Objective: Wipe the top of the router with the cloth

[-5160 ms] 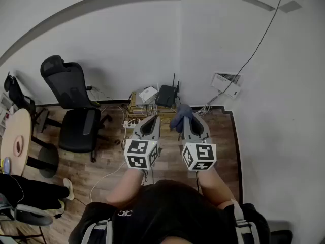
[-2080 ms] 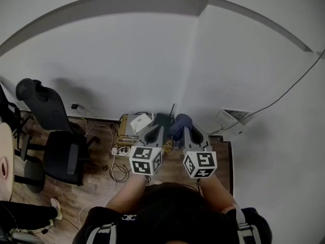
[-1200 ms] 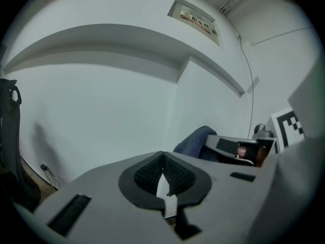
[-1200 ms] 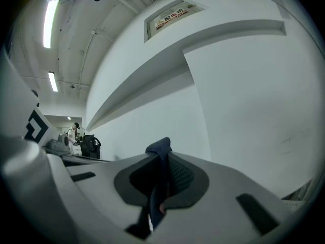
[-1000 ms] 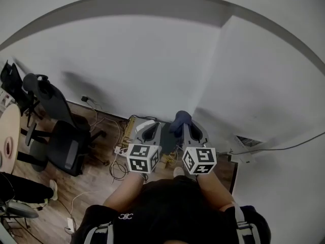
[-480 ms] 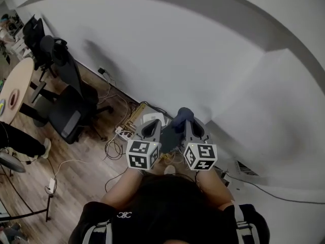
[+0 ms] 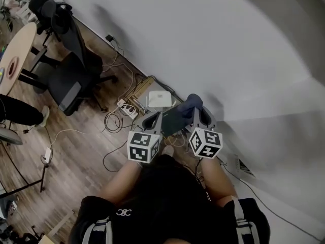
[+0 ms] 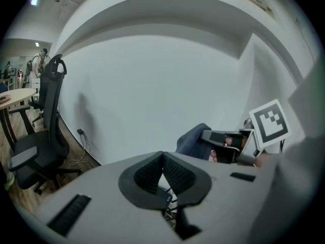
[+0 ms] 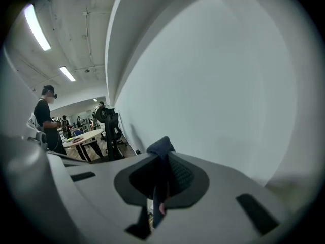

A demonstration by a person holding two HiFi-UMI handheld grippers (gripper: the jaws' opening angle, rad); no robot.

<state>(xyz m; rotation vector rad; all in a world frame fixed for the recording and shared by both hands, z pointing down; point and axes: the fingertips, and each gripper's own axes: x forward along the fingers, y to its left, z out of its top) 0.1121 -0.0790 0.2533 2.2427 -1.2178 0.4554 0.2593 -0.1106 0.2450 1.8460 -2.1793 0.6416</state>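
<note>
The black router (image 7: 174, 120) lies on the floor by the wall, showing between my two grippers in the head view. My right gripper (image 7: 196, 111) is shut on a dark blue cloth (image 7: 190, 103), which bunches out past the jaw tips above the router's right end. In the right gripper view the cloth (image 9: 161, 147) is pinched between the jaws of the right gripper (image 9: 161, 160). My left gripper (image 7: 152, 121) hovers at the router's left side; in its own view the left gripper (image 8: 162, 155) is shut with nothing in it. That view also shows the cloth (image 8: 195, 138) to its right.
A white box (image 7: 158, 98) sits on a low wooden rack (image 7: 135, 92) left of the router, amid a power strip (image 7: 125, 107) and loose cables. A black office chair (image 7: 71, 80) and a round table (image 7: 16, 58) stand further left. The white wall runs close behind.
The head view has swung, so the wall, chair and router have shifted in the picture. Both grippers hold the same pose relative to each other, and the cloth stays pinched in the right one.
</note>
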